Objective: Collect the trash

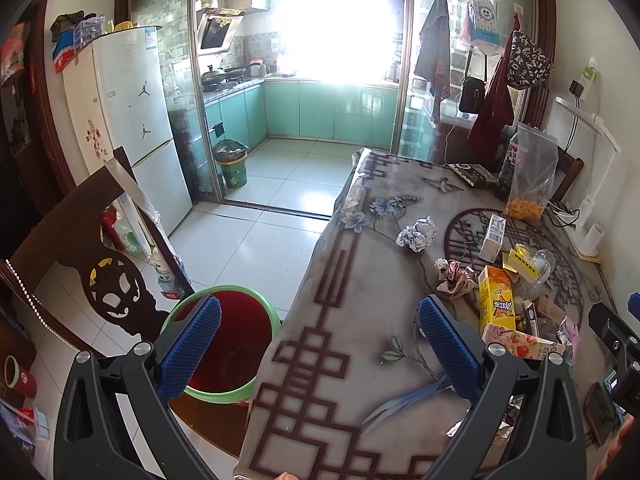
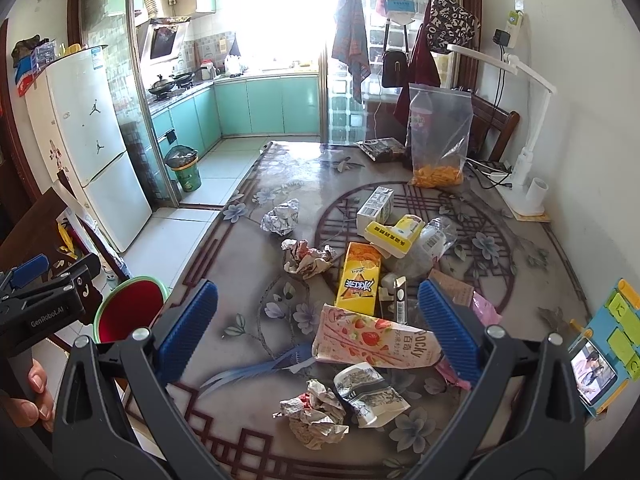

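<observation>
Trash lies scattered on the patterned table [image 2: 248, 312]: a pink Pocky box [image 2: 372, 342], a yellow drink carton [image 2: 358, 278], crumpled paper [image 2: 316, 416], a snack wrapper [image 2: 370, 394], a foil ball [image 2: 281, 217], a white carton [image 2: 375, 205]. My right gripper [image 2: 318, 330] is open, low over the Pocky box, holding nothing. My left gripper [image 1: 318, 344] is open and empty above the table's left edge, with one finger over the green-rimmed red bin [image 1: 230, 344] on the floor. That bin [image 2: 128, 308] sits left of the table in the right wrist view. The yellow carton [image 1: 496, 300] and foil ball [image 1: 416, 234] lie ahead to the right.
A wooden chair [image 1: 92, 248] stands left of the bin. A clear bag of orange snacks [image 2: 438, 140], a white desk lamp [image 2: 520, 120] and a phone on a stand [image 2: 596, 372] occupy the table's right side. A fridge [image 1: 132, 120] and the kitchen doorway lie beyond.
</observation>
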Motion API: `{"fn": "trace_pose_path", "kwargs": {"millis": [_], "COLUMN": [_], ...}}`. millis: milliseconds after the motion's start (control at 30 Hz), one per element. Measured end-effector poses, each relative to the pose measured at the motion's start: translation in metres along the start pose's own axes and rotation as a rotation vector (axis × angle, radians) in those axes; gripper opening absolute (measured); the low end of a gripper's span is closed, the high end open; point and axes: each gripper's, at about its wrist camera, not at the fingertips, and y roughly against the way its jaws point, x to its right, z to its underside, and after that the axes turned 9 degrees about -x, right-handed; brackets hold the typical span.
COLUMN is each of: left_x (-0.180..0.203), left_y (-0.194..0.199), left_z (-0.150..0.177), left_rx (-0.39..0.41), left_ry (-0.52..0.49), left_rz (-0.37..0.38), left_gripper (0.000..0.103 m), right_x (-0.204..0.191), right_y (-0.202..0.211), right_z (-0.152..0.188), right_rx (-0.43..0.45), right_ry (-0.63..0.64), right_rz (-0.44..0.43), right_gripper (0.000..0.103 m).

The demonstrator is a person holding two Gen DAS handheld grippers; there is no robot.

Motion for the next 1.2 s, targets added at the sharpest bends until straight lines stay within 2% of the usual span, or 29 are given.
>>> {"fn": "trace_pose_path", "kwargs": {"millis": [1200], "left_x": [0.017], "left_y": [0.003], "left_z": [0.003], "left_rx": [-0.006], "left_ry": [-0.022], "left_rz": [-0.001], "left_gripper": [0.095], "right_x": [0.022], "right_y": [-0.003], "right_z": [0.010], "right_rx": [-0.013], "right_ry": [-0.049], "right_rz": [0.001], "right_gripper": [0.099]}}
